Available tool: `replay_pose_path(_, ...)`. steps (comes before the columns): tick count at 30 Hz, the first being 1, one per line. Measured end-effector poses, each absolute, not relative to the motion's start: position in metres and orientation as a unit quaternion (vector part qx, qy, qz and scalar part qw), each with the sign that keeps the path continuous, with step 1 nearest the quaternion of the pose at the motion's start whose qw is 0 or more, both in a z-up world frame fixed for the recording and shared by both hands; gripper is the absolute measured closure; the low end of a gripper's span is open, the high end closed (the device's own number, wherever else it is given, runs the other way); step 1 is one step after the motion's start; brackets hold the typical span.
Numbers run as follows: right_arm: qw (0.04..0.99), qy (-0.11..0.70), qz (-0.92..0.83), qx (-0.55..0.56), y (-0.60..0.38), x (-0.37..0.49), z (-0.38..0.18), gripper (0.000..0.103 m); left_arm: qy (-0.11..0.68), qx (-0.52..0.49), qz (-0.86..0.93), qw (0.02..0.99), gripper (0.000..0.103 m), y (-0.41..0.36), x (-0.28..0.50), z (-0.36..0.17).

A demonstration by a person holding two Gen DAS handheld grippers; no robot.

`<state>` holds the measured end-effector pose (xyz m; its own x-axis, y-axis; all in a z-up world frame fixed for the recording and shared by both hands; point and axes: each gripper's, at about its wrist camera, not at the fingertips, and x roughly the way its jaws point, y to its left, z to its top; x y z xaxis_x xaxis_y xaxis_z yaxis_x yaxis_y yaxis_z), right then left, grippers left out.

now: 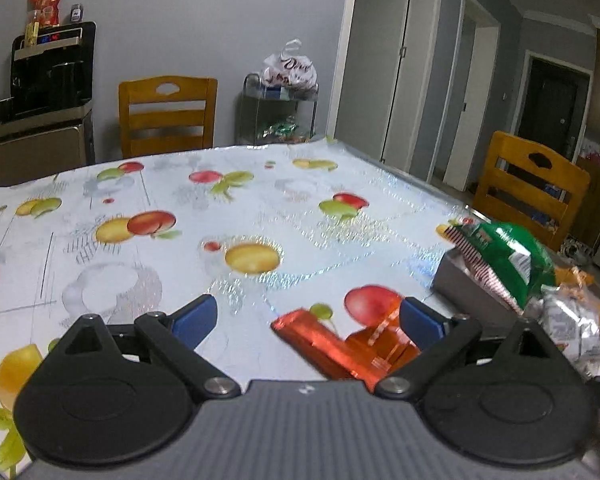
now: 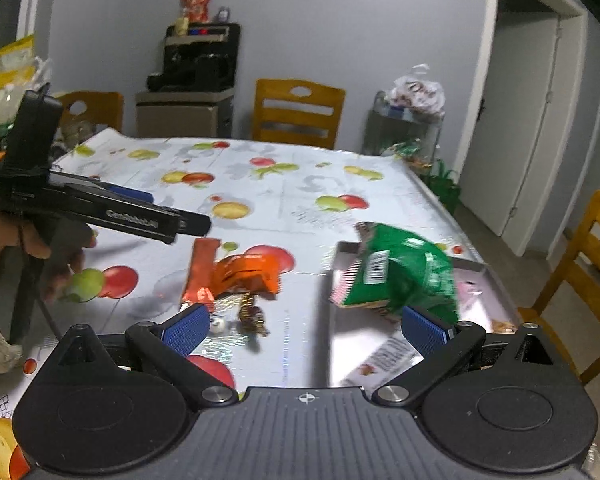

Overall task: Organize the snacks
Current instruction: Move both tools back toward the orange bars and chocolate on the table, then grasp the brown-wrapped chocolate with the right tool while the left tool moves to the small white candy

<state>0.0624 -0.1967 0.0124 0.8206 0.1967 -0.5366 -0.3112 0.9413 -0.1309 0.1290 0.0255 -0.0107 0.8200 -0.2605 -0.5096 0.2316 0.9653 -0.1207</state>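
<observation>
Both the left gripper [image 1: 308, 316] and right gripper [image 2: 306, 330] hang wide and empty, seemingly because the green bag [image 2: 404, 276] already leans in the tray [image 2: 496, 292] at the table's right edge, while 2 orange packets [image 2: 228, 272] wait mid-table.

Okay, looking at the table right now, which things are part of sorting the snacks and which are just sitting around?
Part of the job:
- shiny green snack bag in the grey rectangular tray
- orange foil snack packets on the fruit-print tablecloth
- small brown wrapped candy

Just lying about:
- yellow wooden chairs
- black drinks machine
- tied white plastic bag
</observation>
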Motion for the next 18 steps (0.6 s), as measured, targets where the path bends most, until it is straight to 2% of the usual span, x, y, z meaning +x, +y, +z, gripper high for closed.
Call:
replay_pose_path(3,0.944,0.273,0.151,-0.105,-0.185,0.071,0.008,0.001,0.273,-0.02,-0.125,0.954,0.004,0.028,0.127,-0.018)
replay_pose_path(4,0.943,0.275,0.154,-0.106,-0.181,0.074,0.006,0.004,0.275,-0.018,-0.124,0.953,0.004,0.029,0.127,-0.02)
replay_pose_path(9,0.934,0.302,0.151,-0.115,-0.168,0.097,-0.005,0.027,0.282,-0.013,-0.117,0.952,0.004,0.033,0.128,-0.026)
replay_pose_path(11,0.93,0.318,0.149,-0.11,-0.167,0.106,-0.008,0.039,0.286,-0.019,-0.118,0.951,0.004,0.035,0.13,-0.028)
replay_pose_path(18,0.919,0.343,0.154,-0.118,-0.155,0.122,-0.022,0.046,0.291,-0.022,-0.119,0.949,0.004,0.036,0.132,-0.03)
